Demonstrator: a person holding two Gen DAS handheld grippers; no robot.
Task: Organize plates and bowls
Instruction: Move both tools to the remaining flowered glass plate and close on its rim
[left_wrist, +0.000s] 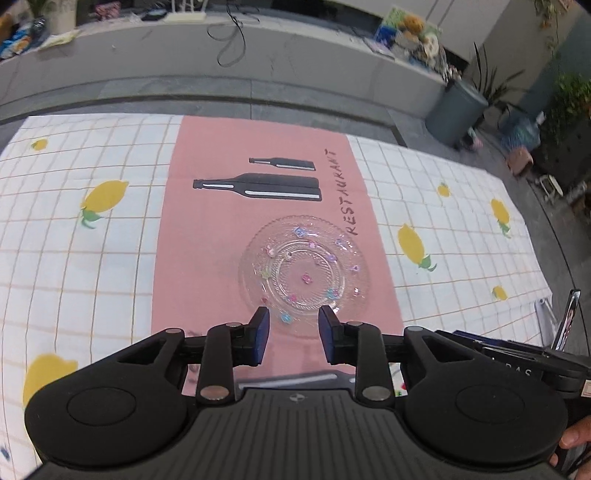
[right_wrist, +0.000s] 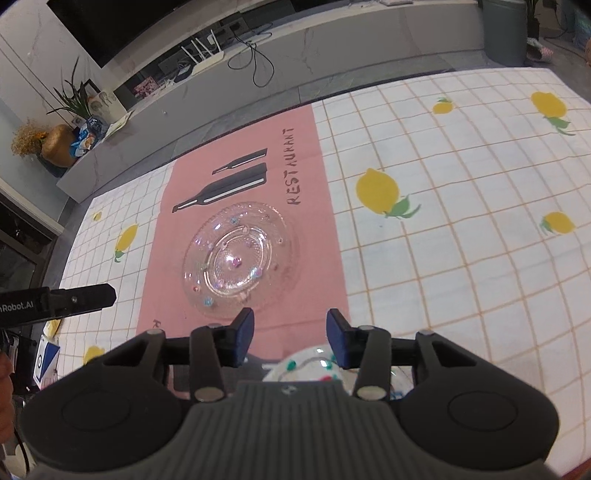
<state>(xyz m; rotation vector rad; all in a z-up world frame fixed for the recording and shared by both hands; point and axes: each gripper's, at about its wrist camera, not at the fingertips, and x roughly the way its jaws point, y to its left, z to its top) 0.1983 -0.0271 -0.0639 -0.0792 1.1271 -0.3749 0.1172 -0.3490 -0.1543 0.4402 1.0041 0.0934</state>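
A: Where is the glass plate (left_wrist: 303, 275)?
B: In the left wrist view it lies flat at the centre of the frame, on the pink placemat (left_wrist: 207, 236) printed with bottles, over the lemon-check cloth (left_wrist: 74, 258) on the desk. Its near rim shows between the blue pads (left_wrist: 261, 334).
A: And the left gripper (left_wrist: 293, 334)?
B: Its jaws are parted, with nothing clamped; the plate sits beyond them.
A: The right gripper (right_wrist: 291, 341)?
B: Released too, jaws apart and gripping nothing. The same plate lies just above them, left of centre. Low in that frame, a clear dish with coloured dots (right_wrist: 314, 369) shows partly behind the gripper; I cannot tell its whole shape.
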